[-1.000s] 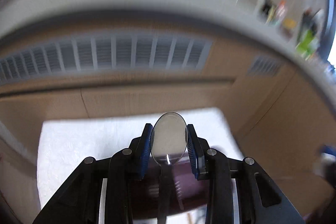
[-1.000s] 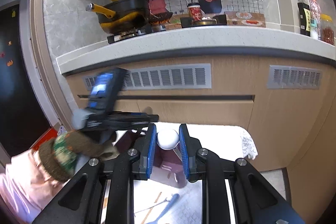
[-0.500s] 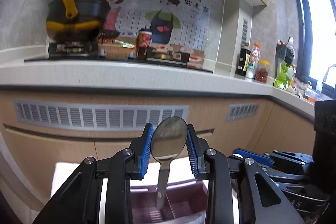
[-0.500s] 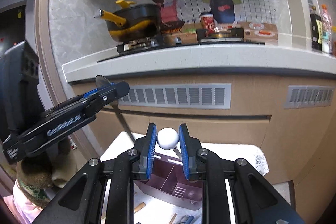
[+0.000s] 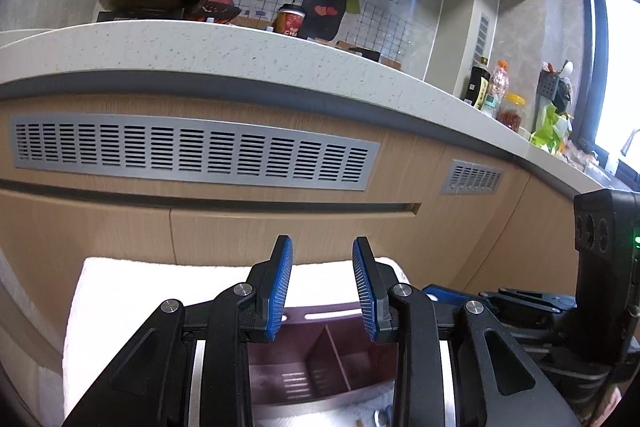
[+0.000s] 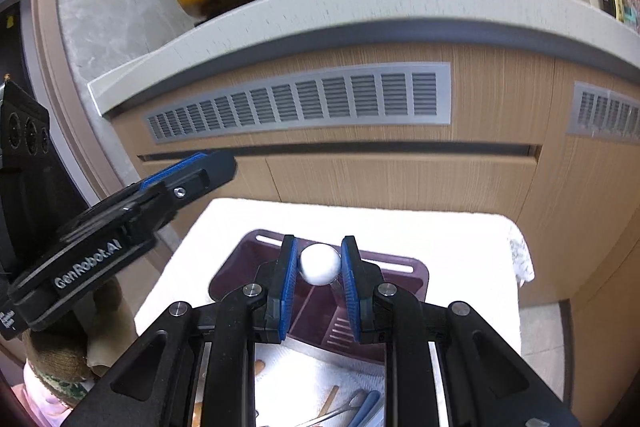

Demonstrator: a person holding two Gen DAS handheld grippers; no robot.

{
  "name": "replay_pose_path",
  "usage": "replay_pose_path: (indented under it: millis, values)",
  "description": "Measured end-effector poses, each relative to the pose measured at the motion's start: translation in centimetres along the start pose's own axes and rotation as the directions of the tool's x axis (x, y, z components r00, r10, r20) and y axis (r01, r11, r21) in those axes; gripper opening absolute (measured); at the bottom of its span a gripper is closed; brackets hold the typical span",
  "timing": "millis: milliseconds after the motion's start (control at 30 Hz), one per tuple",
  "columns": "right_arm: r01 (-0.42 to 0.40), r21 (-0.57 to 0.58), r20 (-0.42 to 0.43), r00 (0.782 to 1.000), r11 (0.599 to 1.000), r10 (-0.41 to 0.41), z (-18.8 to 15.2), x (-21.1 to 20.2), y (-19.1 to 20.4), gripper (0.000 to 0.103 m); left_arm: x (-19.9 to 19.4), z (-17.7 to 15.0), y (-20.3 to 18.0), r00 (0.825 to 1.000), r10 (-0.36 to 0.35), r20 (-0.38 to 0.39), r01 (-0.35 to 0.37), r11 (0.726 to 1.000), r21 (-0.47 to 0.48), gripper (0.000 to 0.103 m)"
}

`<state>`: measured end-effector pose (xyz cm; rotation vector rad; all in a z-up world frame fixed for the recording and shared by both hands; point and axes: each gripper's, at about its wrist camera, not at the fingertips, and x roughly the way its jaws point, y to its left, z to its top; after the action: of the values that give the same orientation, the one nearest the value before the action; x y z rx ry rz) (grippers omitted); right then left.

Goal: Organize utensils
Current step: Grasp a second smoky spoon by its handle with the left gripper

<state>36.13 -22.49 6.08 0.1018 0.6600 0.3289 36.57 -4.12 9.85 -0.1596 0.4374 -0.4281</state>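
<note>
The left gripper (image 5: 322, 285) stands with its blue pads apart and nothing between them, above the maroon utensil caddy (image 5: 320, 359), whose divider splits it into 2 visible compartments; its near side is cut off by the gripper's arms. The right gripper (image 6: 319, 269) clasps a white spoon (image 6: 320, 264); only the rounded end shows, its handle mostly hidden behind the pads. The caddy sits toward the far edge of a white towel (image 6: 460, 267). Only the right wrist view shows loose utensils (image 6: 348, 407) at the towel's near edge, half hidden and hard to identify.
</note>
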Motion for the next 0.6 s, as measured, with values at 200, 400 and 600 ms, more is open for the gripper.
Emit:
replay_pose_path:
  millis: [200,400,600]
  values:
    - [0.029,-0.019,0.117,0.993,0.999,-0.026,0.5,-3.3,0.5,0.020,-2.2,-1.4,1.8,0.995,0.045,-0.084,-0.050,0.997,-0.056,0.034]
    - [0.042,-0.080,0.256,0.967,0.996,-0.021,1.0,-9.5,2.3,0.020,-1.9,-6.5,5.4,0.938,0.028,-0.346,-0.117,0.964,-0.238,0.045]
    - [0.030,-0.102,0.259,0.966,0.994,-0.003,-0.7,-13.0,3.0,0.020,0.9,-11.6,6.1,0.851,0.041,-0.523,-0.229,0.926,-0.300,0.057]
